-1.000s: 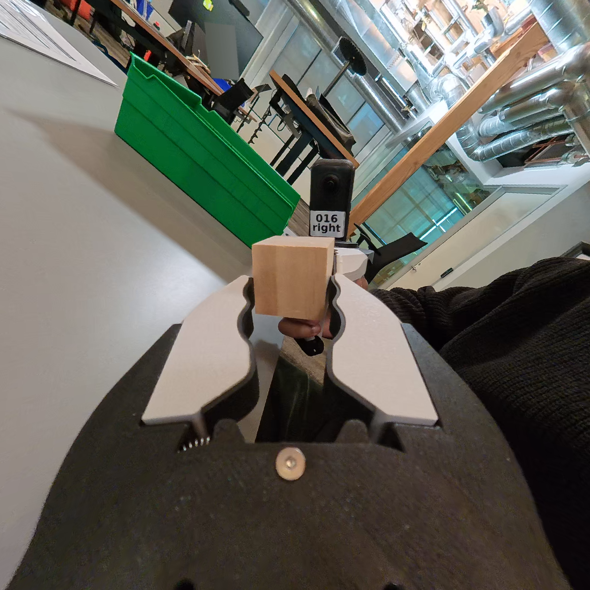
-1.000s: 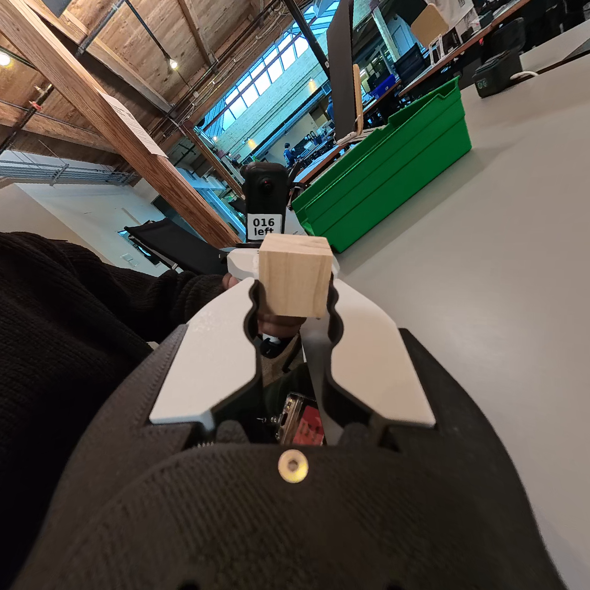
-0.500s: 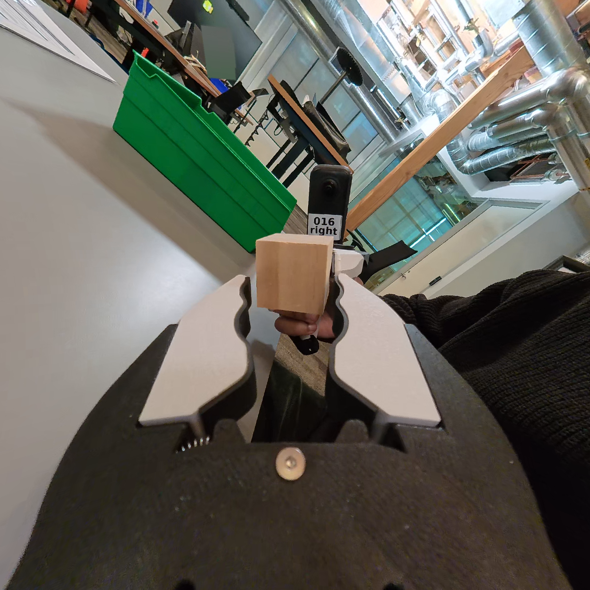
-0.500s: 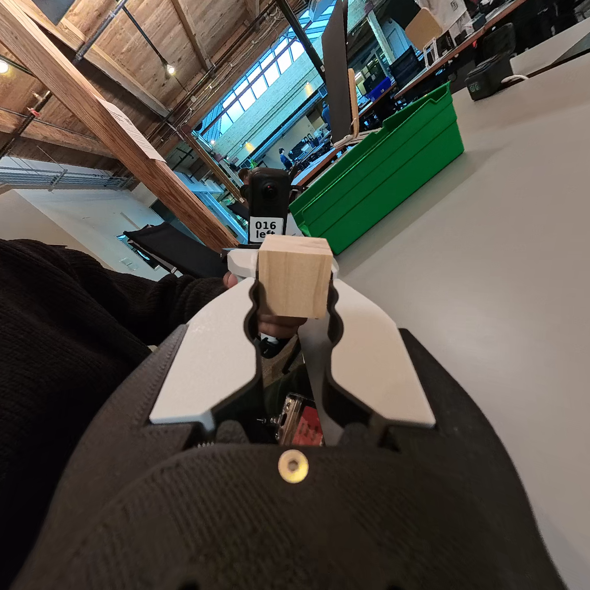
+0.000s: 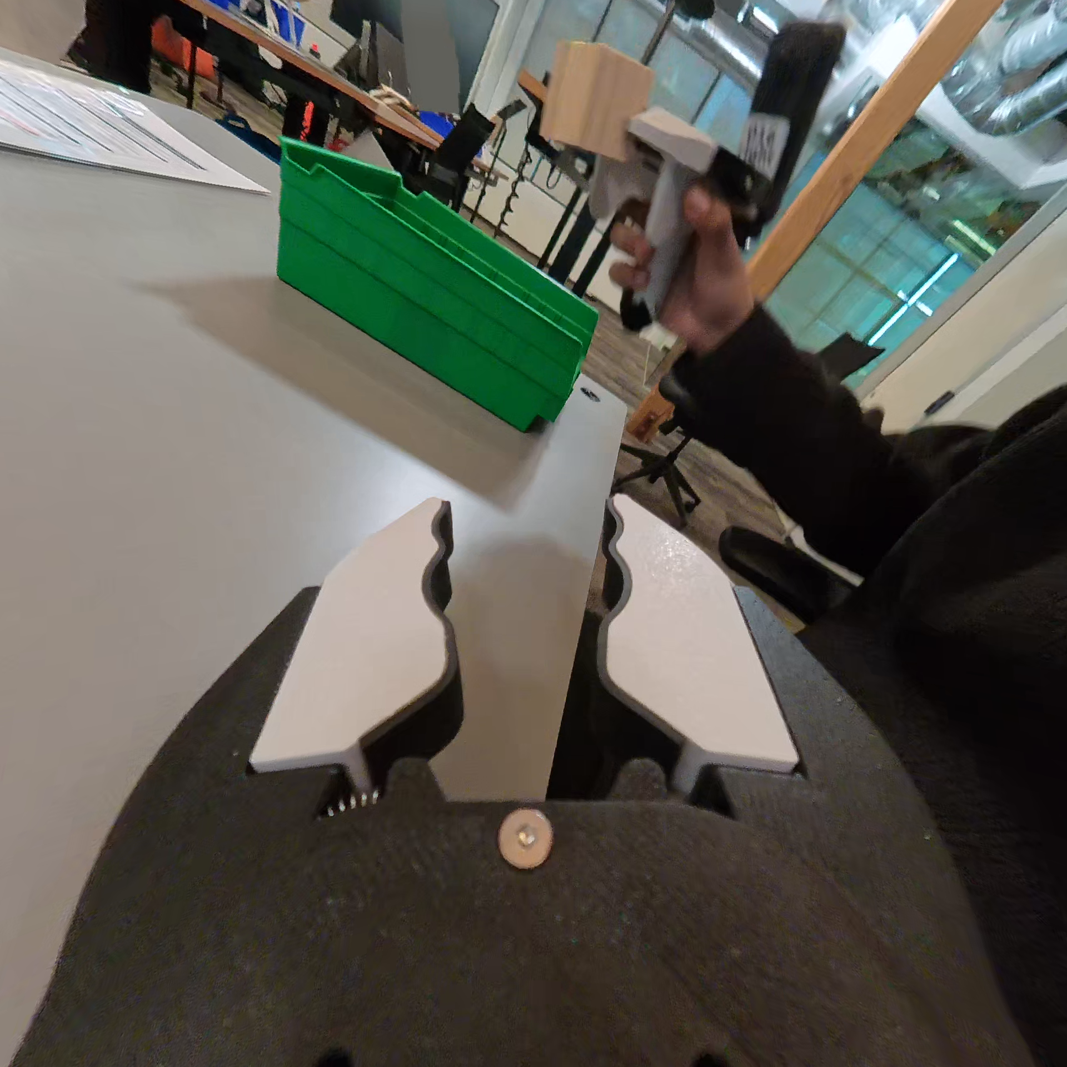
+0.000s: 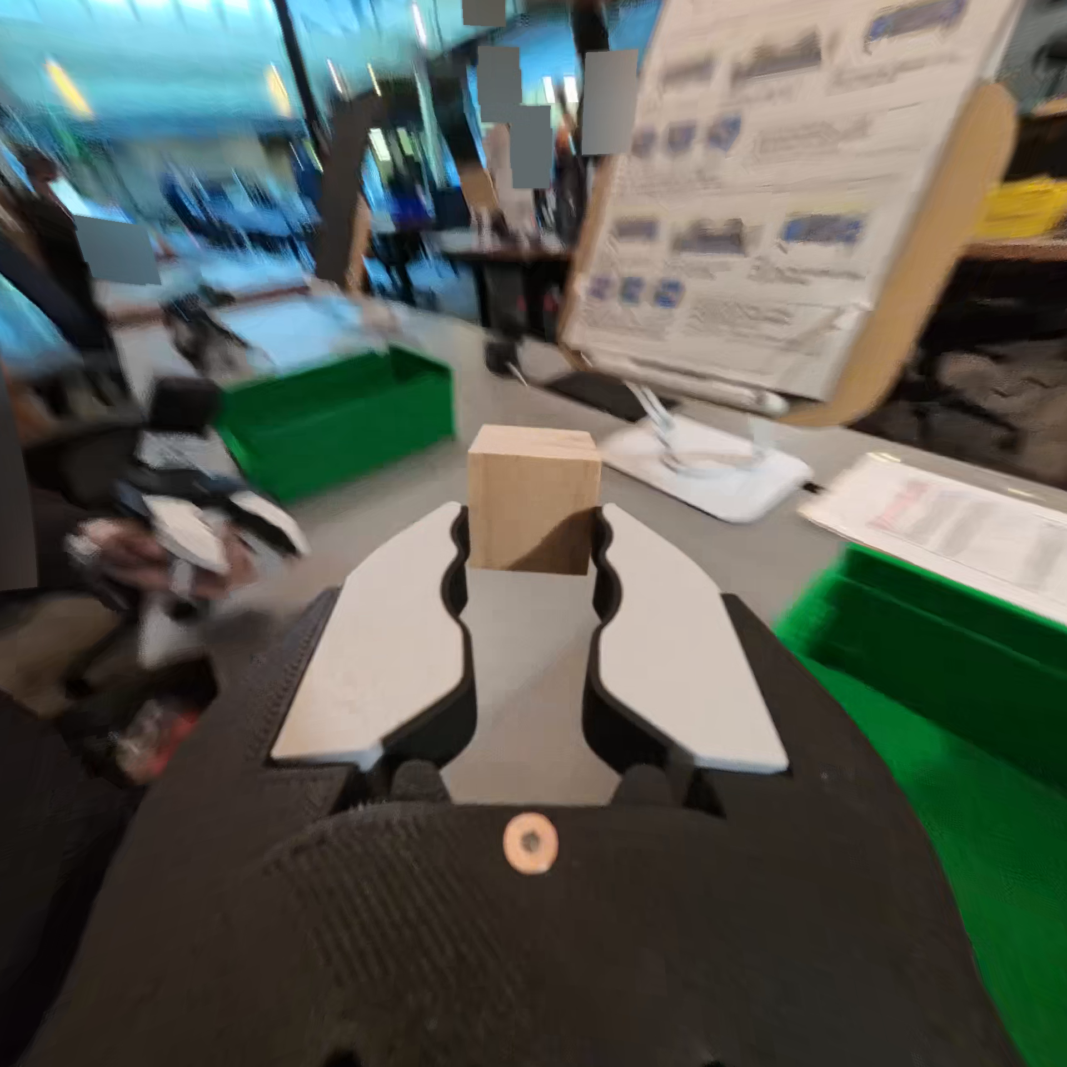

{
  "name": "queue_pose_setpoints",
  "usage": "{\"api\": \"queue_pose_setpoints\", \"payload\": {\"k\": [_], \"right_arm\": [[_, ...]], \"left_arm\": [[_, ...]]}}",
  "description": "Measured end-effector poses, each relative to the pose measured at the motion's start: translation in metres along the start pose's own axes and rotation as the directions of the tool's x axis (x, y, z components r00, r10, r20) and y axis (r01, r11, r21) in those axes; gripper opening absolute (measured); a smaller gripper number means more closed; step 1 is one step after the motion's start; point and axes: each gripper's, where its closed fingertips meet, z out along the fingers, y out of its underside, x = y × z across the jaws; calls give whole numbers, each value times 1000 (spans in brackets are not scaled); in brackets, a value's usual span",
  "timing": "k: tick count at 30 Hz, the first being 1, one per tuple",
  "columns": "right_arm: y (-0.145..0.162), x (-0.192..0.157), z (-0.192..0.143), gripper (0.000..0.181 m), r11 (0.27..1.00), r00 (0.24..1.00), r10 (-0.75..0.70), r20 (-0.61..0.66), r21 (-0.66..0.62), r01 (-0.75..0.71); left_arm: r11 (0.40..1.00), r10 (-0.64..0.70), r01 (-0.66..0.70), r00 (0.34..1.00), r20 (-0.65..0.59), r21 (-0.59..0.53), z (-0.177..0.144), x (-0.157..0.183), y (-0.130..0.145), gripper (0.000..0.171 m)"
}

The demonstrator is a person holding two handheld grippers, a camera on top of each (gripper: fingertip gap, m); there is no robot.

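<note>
A pale wooden cube (image 6: 534, 499) sits between the fingertips of my right gripper (image 6: 531, 513), which is shut on it and holds it above the grey table (image 6: 519, 623). In the left wrist view the same cube (image 5: 597, 107) shows high up, held by the right gripper (image 5: 664, 138) in a person's hand. My left gripper (image 5: 528, 508) is open and empty, low over the grey table (image 5: 173, 462) near its right edge. It shows blurred at the left of the right wrist view (image 6: 196, 531).
A green bin (image 5: 427, 283) stands on the table ahead of my left gripper; it also shows in the right wrist view (image 6: 340, 416). A second green bin (image 6: 924, 664) lies close on the right. A poster board on a stand (image 6: 750, 202) and paper sheets (image 6: 952, 531) stand behind.
Both grippers held the cube together, facing each other. My left gripper has let go, opened and drawn back. My right gripper has swung away and up with the cube.
</note>
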Motion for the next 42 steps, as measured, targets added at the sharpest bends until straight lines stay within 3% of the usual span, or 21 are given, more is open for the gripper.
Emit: {"api": "queue_pose_setpoints", "payload": {"k": [3, 5, 8, 14, 16, 21, 25, 33, 42], "right_arm": [[26, 74, -26, 41, 920, 981, -184, -69, -362, 147], [56, 113, -41, 41, 790, 963, -271, -11, -574, 216], [107, 144, -62, 41, 548, 949, -270, 164, -784, 292], [161, 176, -71, 42, 215, 889, -231, 397, -870, 444], [169, 178, -68, 42, 146, 852, -223, 474, -848, 510], [175, 172, -52, 42, 106, 776, -207, 596, -775, 623], [181, 178, -50, 42, 63, 739, -210, 640, -746, 663], [188, 170, -46, 42, 152, 739, -165, 653, -723, 673], [187, 171, -48, 42, 124, 723, -159, 673, -713, 690]], "left_arm": [[996, 70, -69, 998, 4, -60, 5, 2, 10, 50], [986, 137, -136, 990, 11, -99, 7, 2, 17, 50], [974, 194, -190, 981, 25, -126, 9, 0, 21, 48], [998, 51, -48, 996, 74, -41, 3, -17, 8, 48], [1000, 19, -16, 994, 110, -27, 0, -25, 8, 48], [997, 80, -77, 974, 210, -26, -10, -36, 6, 48], [988, 146, -154, 961, 236, 18, -26, -34, -12, 46], [986, 77, -117, 953, 294, 120, -45, -50, -30, 45], [980, 40, -93, 958, 285, 175, -52, -51, -37, 43]]}}
